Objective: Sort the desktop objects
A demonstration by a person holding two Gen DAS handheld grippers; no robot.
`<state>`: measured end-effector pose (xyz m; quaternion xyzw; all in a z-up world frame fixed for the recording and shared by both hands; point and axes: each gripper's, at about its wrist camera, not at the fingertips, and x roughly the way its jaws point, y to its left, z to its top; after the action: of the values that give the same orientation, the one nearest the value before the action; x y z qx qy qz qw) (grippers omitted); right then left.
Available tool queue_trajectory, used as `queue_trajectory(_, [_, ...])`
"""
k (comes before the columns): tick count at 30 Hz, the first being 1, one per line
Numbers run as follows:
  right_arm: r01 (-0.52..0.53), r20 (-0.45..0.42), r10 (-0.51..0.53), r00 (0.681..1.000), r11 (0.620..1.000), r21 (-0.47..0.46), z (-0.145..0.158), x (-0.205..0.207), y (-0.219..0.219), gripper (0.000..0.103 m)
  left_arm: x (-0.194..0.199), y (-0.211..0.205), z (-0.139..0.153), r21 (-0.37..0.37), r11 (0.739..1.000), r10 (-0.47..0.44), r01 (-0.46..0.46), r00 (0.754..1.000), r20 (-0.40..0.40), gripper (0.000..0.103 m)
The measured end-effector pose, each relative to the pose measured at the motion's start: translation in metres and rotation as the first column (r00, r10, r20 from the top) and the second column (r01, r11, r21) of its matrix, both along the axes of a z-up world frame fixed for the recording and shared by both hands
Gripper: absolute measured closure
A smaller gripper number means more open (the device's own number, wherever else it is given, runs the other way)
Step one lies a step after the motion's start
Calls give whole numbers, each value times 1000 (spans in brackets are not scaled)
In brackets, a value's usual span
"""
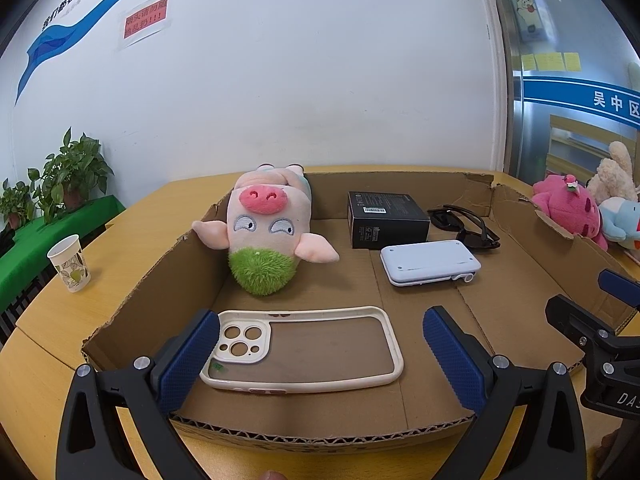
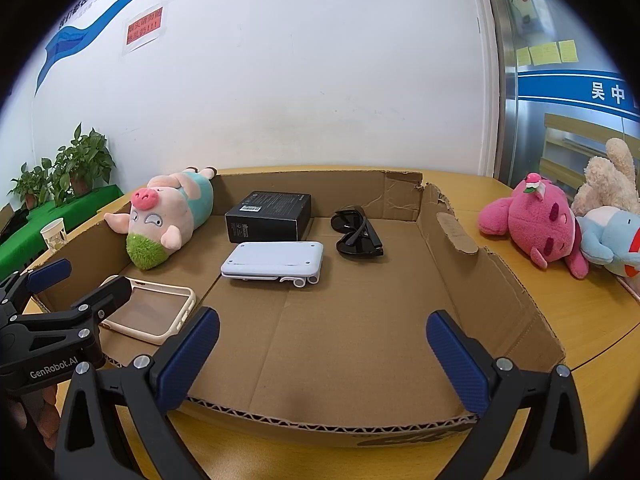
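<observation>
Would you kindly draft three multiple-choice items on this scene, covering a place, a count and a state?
1. Where does the phone case lie?
A. inside the cardboard tray
B. beside the paper cup
C. on the black box

2. How many plush toys lie on the table outside the tray?
A. one
B. three
C. five

3. How stands the right gripper?
A. shut on the sunglasses
B. shut on nothing
C. open, empty

Answers:
1 A, it rests on the tray floor.
2 B, the pink toy, cream toy and blue toy lie right of the tray.
3 C, only bare cardboard shows between its fingers.
</observation>
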<state>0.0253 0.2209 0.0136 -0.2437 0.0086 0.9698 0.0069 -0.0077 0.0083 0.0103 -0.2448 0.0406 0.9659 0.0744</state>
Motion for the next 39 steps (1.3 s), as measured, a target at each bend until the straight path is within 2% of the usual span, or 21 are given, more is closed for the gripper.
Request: queue_trajectory(39, [1,0,-1,1000,1000,0,0,0,-1,0,0,0,0,1,1000,7,-7,1000,0,0])
